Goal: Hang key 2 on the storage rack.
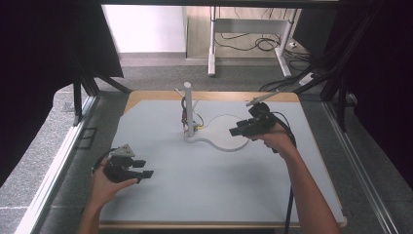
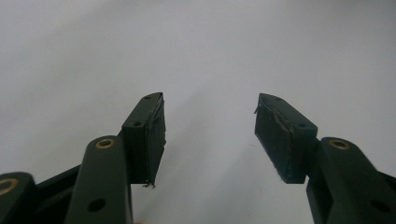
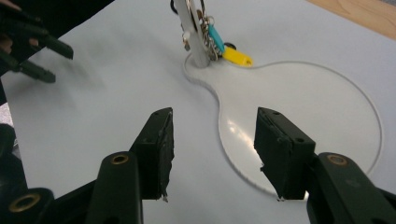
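black tongs (image 1: pixel 240 130) agape above white stand (image 1: pixel 221 141)

Left gripper (image 1: pixel 141 168) sits low at the near left, jaws spread wide, empty; right gripper (image 1: pixel 237 130) reaches farther forward, jaws likewise apart.

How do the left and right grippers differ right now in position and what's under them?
The left gripper sits near the table's front left over bare grey mat; the right gripper is farther back, over the white stand base. The right gripper faces the post with keys; the left gripper faces plain surface. Both are open and empty.
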`<state>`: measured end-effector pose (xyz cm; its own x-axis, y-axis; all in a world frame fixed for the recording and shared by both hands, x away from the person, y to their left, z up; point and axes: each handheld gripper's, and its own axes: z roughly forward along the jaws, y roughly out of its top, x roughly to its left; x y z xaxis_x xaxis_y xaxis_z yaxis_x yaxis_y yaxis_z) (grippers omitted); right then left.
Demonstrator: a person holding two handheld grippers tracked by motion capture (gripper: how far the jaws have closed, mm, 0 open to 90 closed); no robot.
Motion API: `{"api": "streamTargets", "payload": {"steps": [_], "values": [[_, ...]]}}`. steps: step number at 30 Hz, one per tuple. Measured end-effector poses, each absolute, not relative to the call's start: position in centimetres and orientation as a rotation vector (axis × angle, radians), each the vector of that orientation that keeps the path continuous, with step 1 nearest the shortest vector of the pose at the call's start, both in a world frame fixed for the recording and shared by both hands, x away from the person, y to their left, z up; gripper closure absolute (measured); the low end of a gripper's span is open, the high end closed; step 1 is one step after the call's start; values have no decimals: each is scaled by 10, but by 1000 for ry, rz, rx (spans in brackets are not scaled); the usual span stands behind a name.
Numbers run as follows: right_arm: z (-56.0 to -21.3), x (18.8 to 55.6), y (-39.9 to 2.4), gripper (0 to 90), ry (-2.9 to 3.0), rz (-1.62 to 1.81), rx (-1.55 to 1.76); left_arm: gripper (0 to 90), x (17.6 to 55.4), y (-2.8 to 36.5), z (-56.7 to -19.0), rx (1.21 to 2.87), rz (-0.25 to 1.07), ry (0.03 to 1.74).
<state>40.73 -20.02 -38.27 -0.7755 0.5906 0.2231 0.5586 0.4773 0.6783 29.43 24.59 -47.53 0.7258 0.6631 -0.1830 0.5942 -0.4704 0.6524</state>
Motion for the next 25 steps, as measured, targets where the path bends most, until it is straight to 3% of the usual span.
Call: {"api": "streamTargets", "payload": {"steps": [14,25], "values": [[-448,346,-262,464,2591,1249,1144,429,295,242,-481,2231,104,959],[-456,334,-262,453,2517,1174,1169,425,296,239,-483,2244,103,964]]}}
